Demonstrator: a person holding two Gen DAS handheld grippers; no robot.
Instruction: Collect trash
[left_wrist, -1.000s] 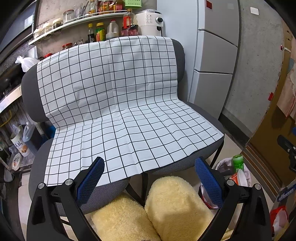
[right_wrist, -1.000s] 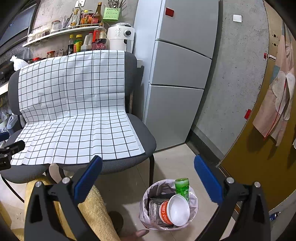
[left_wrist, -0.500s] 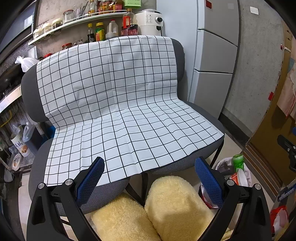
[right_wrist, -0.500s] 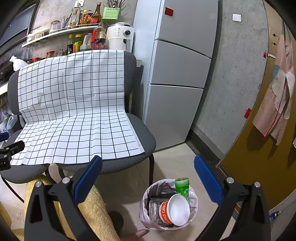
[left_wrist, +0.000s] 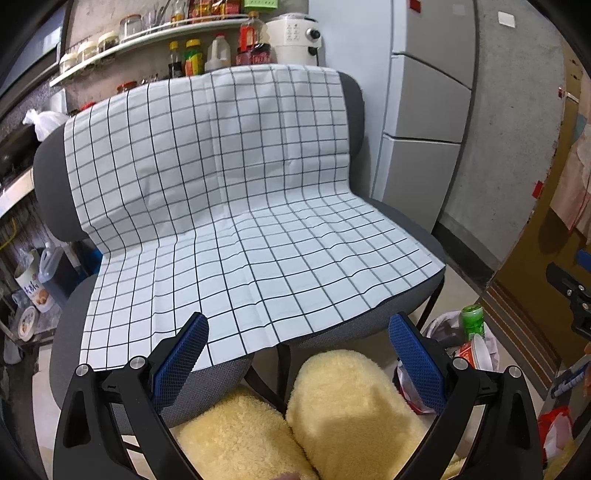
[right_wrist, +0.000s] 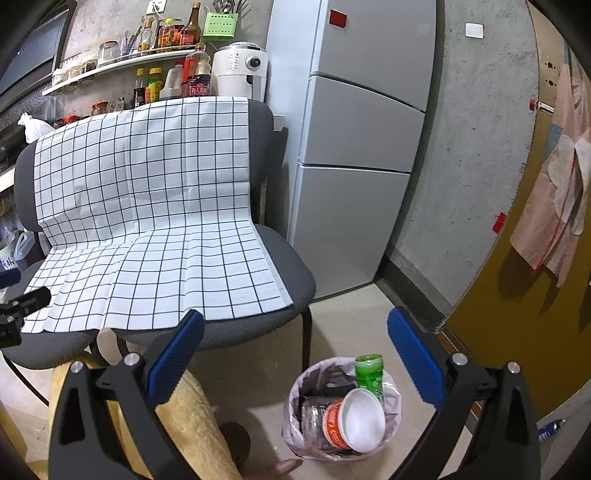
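The likeliest trouble is the overfilled trash bin (right_wrist: 341, 408) on the floor beside the right chair: the green can (right_wrist: 369, 374) stands up above the rim and the white instant-noodle bowl (right_wrist: 358, 415) lies tilted on top of the pile, so a nudge to the thin bag liner, or pressing anything more in, could send either one onto the tiles. A second risk, as I judge it, is the checked cloth (left_wrist: 236, 206) draped loosely over the two grey chairs (left_wrist: 402, 310); a finger catching its front edge would drag it off the seat.

The left gripper (left_wrist: 299, 354) hangs in front of the seat edge, fingers spread wide and holding nothing, above the person's fuzzy yellow trouser legs (left_wrist: 343, 413). The right gripper (right_wrist: 295, 350) is likewise wide open and empty, poised above the floor near the bin.

The trash itself already sits in the bin: the can upright at the back, the bowl with its orange-red printed side and white inside facing up, and a clear crumpled plastic container (right_wrist: 314, 415) beside it, over darker wrappers I cannot make out. No loose rubbish shows on the cloth, so the collecting looks about finished.
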